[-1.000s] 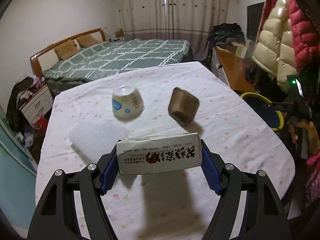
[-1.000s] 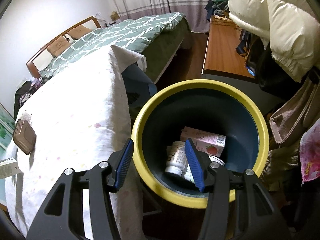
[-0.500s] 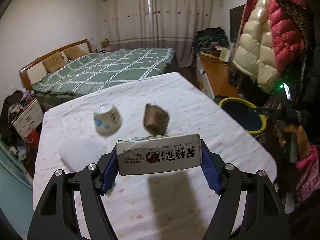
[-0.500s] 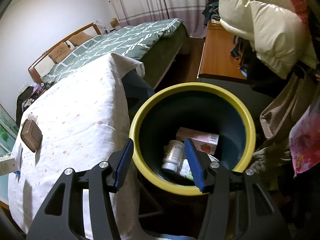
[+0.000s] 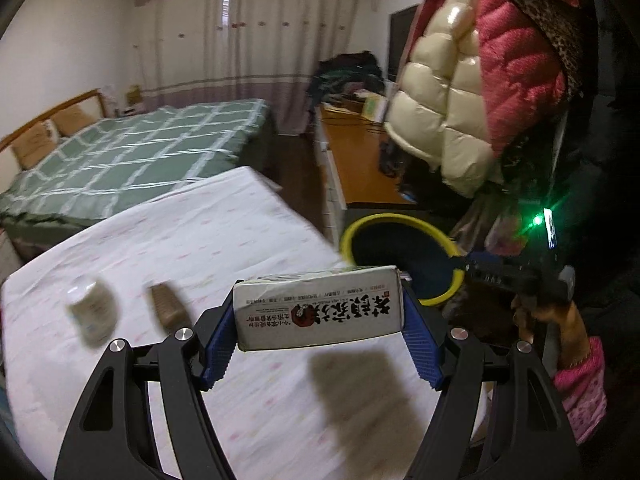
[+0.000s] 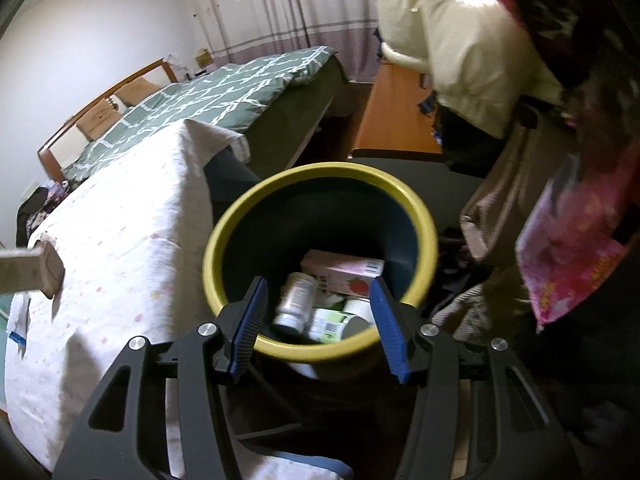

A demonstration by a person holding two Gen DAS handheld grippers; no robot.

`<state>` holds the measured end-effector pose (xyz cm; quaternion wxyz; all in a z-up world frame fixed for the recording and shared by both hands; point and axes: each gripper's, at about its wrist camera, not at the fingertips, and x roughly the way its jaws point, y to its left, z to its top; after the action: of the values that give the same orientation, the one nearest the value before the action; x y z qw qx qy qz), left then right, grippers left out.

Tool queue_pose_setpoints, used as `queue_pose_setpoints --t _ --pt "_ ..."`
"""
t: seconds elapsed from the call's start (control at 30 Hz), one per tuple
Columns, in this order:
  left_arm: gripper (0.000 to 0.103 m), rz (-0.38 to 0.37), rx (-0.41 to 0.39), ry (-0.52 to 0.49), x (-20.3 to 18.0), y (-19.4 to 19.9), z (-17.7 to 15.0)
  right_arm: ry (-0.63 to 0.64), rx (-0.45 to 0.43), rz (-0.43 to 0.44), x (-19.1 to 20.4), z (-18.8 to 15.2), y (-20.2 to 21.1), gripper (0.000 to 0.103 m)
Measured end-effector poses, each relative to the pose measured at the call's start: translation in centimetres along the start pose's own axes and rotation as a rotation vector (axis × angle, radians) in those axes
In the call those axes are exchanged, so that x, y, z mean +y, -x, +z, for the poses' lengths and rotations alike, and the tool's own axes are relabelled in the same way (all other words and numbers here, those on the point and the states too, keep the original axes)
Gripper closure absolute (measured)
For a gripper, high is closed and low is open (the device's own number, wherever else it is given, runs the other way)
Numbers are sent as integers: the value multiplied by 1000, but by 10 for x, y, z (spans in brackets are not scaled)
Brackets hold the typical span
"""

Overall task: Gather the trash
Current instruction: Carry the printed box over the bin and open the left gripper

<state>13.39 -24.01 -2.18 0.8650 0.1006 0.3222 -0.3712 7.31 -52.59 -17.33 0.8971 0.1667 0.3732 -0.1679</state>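
Observation:
My left gripper (image 5: 320,324) is shut on a white carton (image 5: 318,312) with black and red print, held above the table (image 5: 200,248) near its right edge. A yellow-rimmed dark bin (image 5: 360,232) stands just past that edge. In the right wrist view the bin (image 6: 316,174) holds a pink box (image 6: 340,272), a small bottle (image 6: 296,300) and a green-labelled can (image 6: 328,322). My right gripper (image 6: 316,322) is open and empty over the bin's near rim. The carton (image 6: 20,270) shows at the left edge of that view.
A white cup (image 5: 92,308) and a brown tray (image 5: 166,306) lie blurred on the table's left. A bed (image 5: 120,160) lies behind. A wooden desk (image 5: 352,160) and hanging puffy jackets (image 5: 460,100) stand to the right of the bin.
My left gripper has swung right with the carton, so the bin now sits just behind it. My right gripper has drawn back a little and its jaws stand wider apart.

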Motion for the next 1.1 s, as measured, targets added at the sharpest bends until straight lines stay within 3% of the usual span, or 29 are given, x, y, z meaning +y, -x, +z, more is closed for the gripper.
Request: queue_pose_setpoints --t 0.43,0.73,0.9,1.1 --pt "31 -126 116 -84 -77 -136 45 -43 16 -31 -41 -13 3 52" --pt "30 -132 211 -123 -114 -218 46 -58 33 -54 -53 -18 -2 52" --pt "18 -126 201 -117 -119 -229 48 -61 38 -59 -53 -21 -2 52" --pt "18 -121 157 -85 -107 -199 53 -57 41 -50 -49 -23 1 52"
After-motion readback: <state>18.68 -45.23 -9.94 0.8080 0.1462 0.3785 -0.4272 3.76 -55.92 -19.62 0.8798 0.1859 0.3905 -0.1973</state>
